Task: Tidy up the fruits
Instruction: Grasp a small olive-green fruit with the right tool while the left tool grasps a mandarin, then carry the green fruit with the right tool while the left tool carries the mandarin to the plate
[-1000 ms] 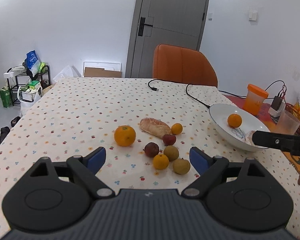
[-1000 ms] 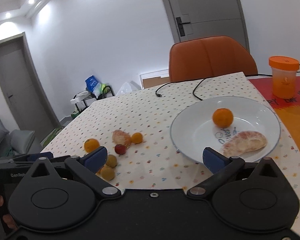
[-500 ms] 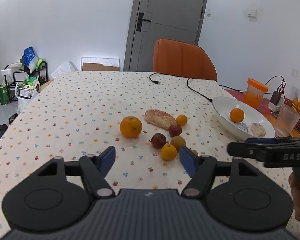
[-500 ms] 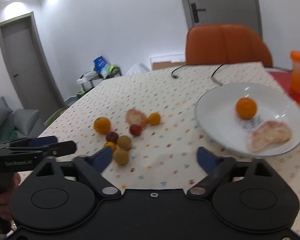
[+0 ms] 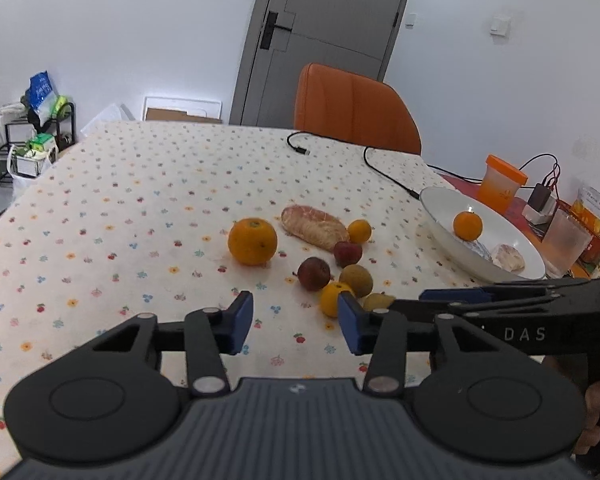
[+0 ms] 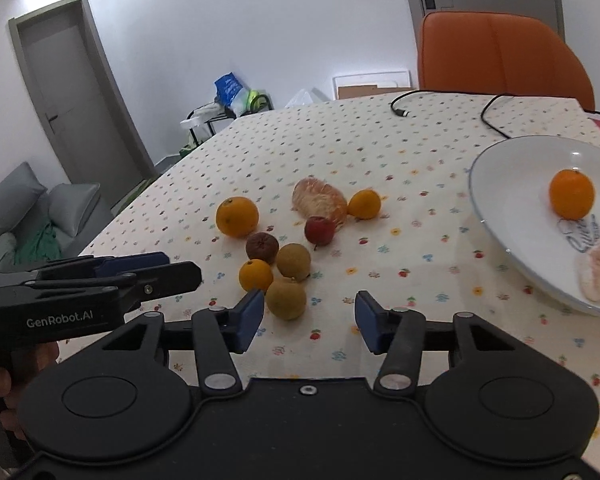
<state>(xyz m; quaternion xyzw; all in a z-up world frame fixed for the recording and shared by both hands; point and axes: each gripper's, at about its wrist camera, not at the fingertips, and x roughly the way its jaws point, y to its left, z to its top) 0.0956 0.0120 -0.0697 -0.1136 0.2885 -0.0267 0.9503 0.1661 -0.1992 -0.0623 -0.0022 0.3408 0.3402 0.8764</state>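
Jaws of both grippers, left [image 5: 296,326] and right [image 6: 310,322], are closing on nothing, poised near the fruit cluster [image 6: 288,264], presumably to lift pieces onto the plate [image 6: 496,220].

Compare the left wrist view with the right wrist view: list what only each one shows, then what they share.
Only the left wrist view shows the orange-lidded cup and the clear tumbler beyond the plate.

Only the right wrist view shows the grey sofa and a second grey door.

Both show the plate holding a small orange, the loose fruit cluster around the large orange, the orange chair, and both claws closing on nothing: left claw, right claw.
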